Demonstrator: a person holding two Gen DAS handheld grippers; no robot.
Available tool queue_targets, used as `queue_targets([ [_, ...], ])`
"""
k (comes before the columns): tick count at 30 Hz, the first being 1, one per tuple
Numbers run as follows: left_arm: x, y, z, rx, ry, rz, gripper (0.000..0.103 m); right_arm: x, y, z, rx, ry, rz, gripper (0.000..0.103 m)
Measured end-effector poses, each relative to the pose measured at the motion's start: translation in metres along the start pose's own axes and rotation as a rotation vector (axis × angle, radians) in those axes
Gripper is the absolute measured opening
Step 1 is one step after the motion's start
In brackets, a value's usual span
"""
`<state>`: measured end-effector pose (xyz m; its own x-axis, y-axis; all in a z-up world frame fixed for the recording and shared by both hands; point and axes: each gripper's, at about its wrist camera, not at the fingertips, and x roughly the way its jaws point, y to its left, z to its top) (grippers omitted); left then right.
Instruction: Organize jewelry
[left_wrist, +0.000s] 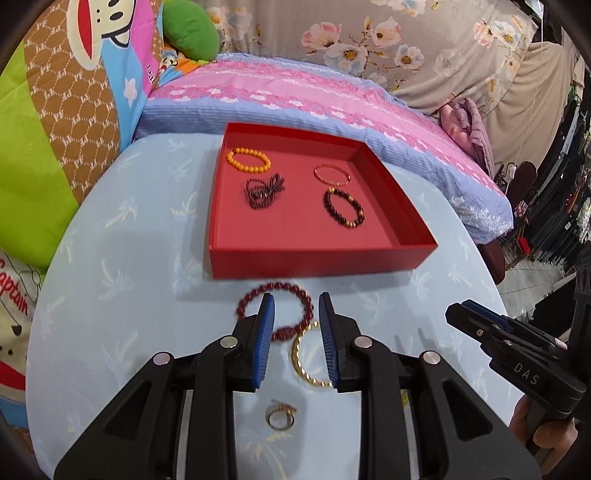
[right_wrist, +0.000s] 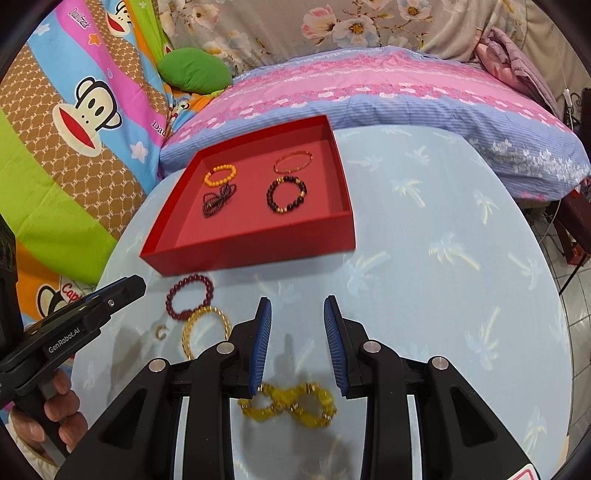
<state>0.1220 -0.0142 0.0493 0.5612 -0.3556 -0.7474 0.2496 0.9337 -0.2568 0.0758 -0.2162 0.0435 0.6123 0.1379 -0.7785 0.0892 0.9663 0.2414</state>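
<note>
Both tools are hovering over the bench (right_wrist: 443, 236) with their jaws standing partly apart and gripping nothing: the left tool (left_wrist: 296, 339) is hanging above the dark red bead bracelet (left_wrist: 275, 310) and the gold chain bracelet (left_wrist: 308, 360), and the right tool (right_wrist: 297, 343) is hanging just beyond the yellow stone bracelet (right_wrist: 291, 404). Four pieces are already lying in the red tray (left_wrist: 317, 258): an orange bead bracelet (left_wrist: 249, 159), a tangled dark strand (left_wrist: 264, 190), a thin bangle (left_wrist: 331, 175) and a dark bracelet with gold beads (left_wrist: 343, 207). A small ring (left_wrist: 281, 416) is also waiting on the bench, near the left tool's base. To do the pickup well, the left tool should probably be aiming at one bracelet only, since the red and gold ones are touching or overlapping; closing on the far rim of the red one, away from the gold chain, should be keeping the two from lifting together. Beads are likely rolling under pressure, so a low, square approach seems wise.
</note>
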Motion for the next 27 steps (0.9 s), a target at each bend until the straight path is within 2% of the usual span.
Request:
queue_targets([
  [5, 0.005, -0.005, -0.023, 0.000, 0.044, -0.019, 0.025, -0.003, -0.001, -0.019, -0.005, 0.016, -0.014, 0.030],
  [8, 0.006, -0.010, -0.033, 0.006, 0.059, -0.029, 0.037, -0.004, -0.004, -0.030, -0.002, 0.032, -0.016, 0.030],
  [14, 0.016, -0.026, -0.048, 0.035, 0.086, -0.034, 0.048, -0.004, -0.009, -0.043, 0.020, 0.054, -0.013, 0.030],
  [22, 0.038, -0.032, -0.057, 0.088, 0.112, 0.026, 0.048, -0.001, -0.010, -0.049, 0.020, 0.069, -0.012, 0.030],
  [27, 0.043, -0.034, -0.055, 0.110, 0.096, 0.047, 0.048, 0.005, -0.006, -0.049, 0.016, 0.083, -0.006, 0.030],
])
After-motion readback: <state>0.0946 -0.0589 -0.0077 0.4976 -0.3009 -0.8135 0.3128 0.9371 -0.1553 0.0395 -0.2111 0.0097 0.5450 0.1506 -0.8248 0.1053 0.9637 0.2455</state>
